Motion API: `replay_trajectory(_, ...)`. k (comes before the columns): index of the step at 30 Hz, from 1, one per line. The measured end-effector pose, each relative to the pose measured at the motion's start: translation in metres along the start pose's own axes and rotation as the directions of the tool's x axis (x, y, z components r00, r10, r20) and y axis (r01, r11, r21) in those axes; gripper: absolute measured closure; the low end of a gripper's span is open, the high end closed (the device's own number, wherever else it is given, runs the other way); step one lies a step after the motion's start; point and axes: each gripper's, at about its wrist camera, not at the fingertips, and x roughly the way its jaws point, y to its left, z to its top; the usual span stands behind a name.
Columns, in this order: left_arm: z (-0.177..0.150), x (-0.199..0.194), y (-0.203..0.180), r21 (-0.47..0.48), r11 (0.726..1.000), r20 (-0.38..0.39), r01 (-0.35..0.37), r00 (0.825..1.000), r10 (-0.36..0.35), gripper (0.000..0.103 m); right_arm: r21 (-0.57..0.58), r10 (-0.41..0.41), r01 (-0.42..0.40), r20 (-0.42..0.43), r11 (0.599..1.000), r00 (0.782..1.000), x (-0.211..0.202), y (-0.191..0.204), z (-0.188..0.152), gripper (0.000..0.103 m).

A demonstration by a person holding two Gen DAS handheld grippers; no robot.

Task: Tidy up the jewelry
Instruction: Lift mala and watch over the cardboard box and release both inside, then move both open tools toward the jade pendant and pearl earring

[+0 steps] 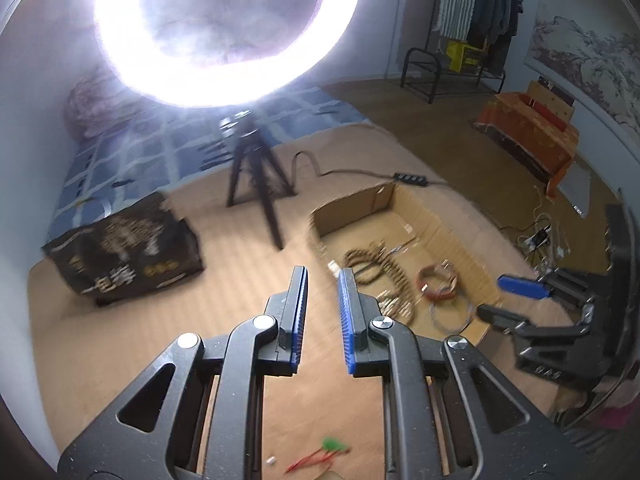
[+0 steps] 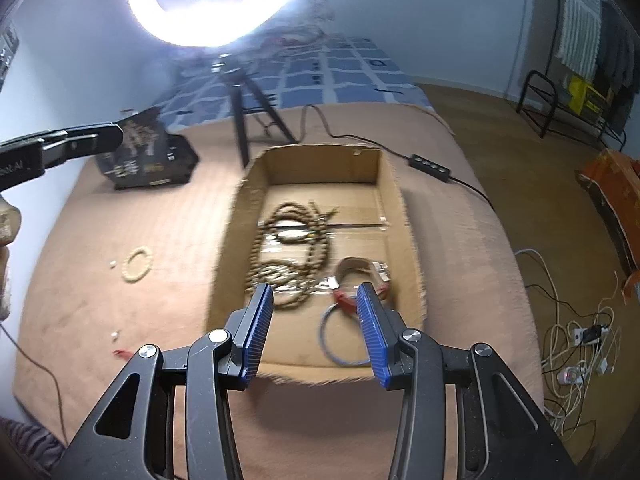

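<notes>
An open cardboard box [image 2: 394,200] lies on the tan blanket and holds brown bead necklaces [image 2: 296,248], a red bracelet [image 2: 346,300] and a grey bangle [image 2: 326,340]. My right gripper [image 2: 316,292] is open and empty, held above the box's near edge. A cream bead bracelet [image 2: 138,266] lies on the blanket left of the box. My left gripper [image 1: 322,276] is open and empty above the blanket, left of the box [image 1: 384,196]. The necklaces [image 1: 372,268] and the right gripper [image 1: 504,300] show at its right.
A bright ring light on a black tripod [image 2: 248,120] stands behind the box. A dark printed box [image 2: 148,152] sits at the back left. A cable with a switch [image 2: 430,166] runs past the box. Small red and green bits [image 1: 320,454] lie near me.
</notes>
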Motion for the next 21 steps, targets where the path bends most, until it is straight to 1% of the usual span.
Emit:
replay_trajectory(5, -0.033, -0.02, 0.035, -0.011, 0.998, -0.007, -0.055, 0.998, 0.055, 0.089, -0.056, 0.038, -0.038, -0.01, 0.998, 0.999, -0.009, 0.028, -0.007, 0.061)
replay_trajectory(10, -0.067, -0.028, 0.077, -0.046, 0.993, -0.039, -0.105, 0.994, 0.103, 0.089, -0.097, 0.069, -0.072, -0.036, 0.993, 0.997, -0.009, 0.052, -0.015, 0.061)
replay_trajectory(16, -0.11, -0.027, 0.134, -0.136, 0.979, -0.098, -0.153, 0.985, 0.141, 0.089, -0.142, 0.092, -0.103, -0.078, 0.985, 0.993, 0.001, 0.077, -0.024, 0.061)
replay_trajectory(21, -0.137, -0.016, 0.161, -0.2, 0.97, -0.129, -0.137, 0.985, 0.113, 0.089, -0.187, 0.106, -0.128, -0.123, 0.974, 0.987, 0.016, 0.098, -0.036, 0.061)
